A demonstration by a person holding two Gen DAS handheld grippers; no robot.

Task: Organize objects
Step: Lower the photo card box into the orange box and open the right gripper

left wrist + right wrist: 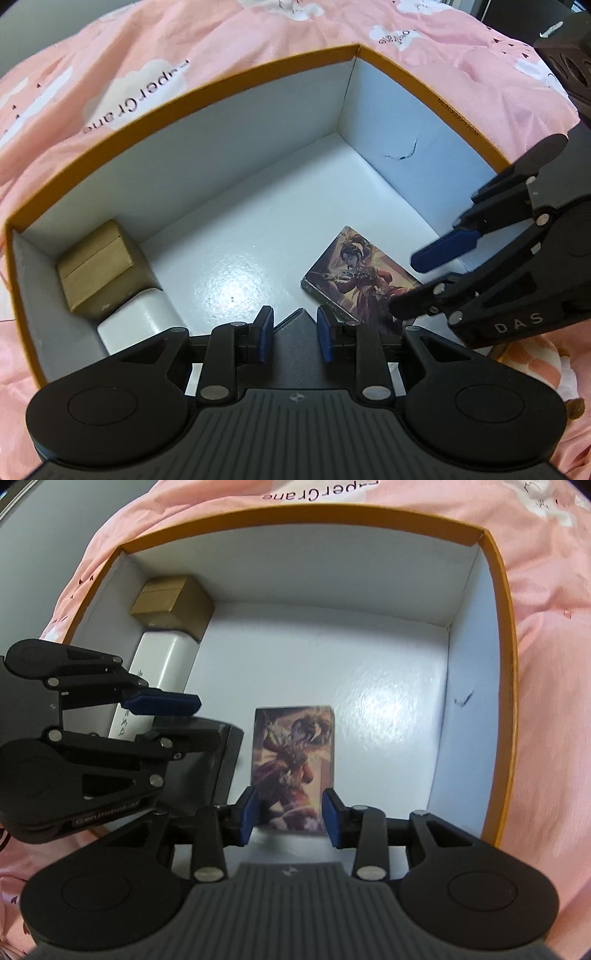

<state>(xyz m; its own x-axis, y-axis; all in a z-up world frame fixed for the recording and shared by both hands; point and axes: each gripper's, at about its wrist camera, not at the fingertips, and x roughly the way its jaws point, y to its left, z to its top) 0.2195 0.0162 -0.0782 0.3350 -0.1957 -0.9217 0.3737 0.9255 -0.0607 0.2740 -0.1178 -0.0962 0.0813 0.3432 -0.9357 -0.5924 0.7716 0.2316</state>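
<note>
An open storage box with an orange rim [221, 85] [506, 664] and a white lining sits on pink bedding. On its floor lies a card box with a painted figure [354, 273] [291, 753]. My right gripper [291, 816] [402, 286] hangs just over its near end, open, with one blue pad on either side and neither pressing on it. My left gripper [295, 332] [207, 720] is shut on the top edge of a dark grey flat box [301, 321] [221, 768], which stands on edge near the storage box's front wall.
A brown cardboard box [99, 266] [173, 602] fills the far left corner of the storage box, with a white box [144, 317] [166, 657] right in front of it. A small tear marks the right wall [402, 151]. Pink printed bedding [110, 55] surrounds everything.
</note>
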